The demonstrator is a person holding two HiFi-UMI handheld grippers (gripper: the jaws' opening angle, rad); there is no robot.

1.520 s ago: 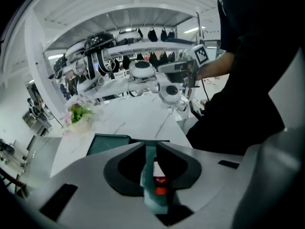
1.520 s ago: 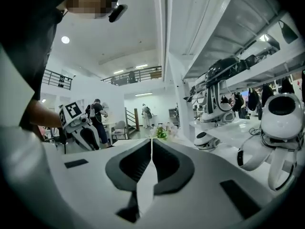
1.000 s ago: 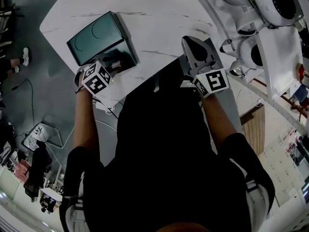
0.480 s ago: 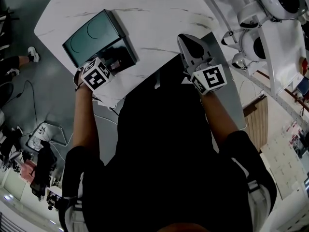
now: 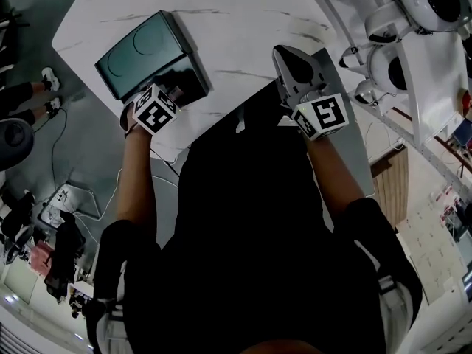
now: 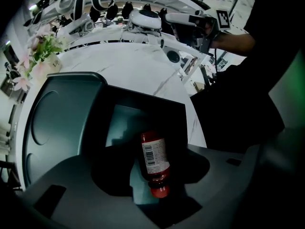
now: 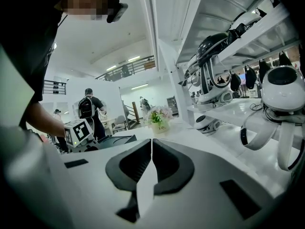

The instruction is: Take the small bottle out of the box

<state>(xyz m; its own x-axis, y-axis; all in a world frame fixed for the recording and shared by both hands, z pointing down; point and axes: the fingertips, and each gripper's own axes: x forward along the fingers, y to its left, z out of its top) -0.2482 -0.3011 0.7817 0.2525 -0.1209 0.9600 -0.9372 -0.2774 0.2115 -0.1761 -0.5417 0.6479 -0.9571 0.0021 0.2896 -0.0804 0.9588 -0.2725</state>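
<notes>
Bottle [image 6: 155, 159] lies in the box [image 6: 138, 99], cap toward me, lengthwise between my left tongs [image 6: 151, 151]; jaws wide, just narrowing, not gripping.

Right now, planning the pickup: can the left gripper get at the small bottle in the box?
Likely yes: the box lies open; the left gripper, jaws just opened, straddles the small bottle.

Left claw [image 6: 151, 168] hangs off a bare forearm, aimed steeply down. Its jaws are wide apart and have just eased in a touch, with the small bottle [image 6: 154, 157] between them. Right claw [image 7: 151, 143] points roughly level out front, jaws pressed together on nothing.
</notes>
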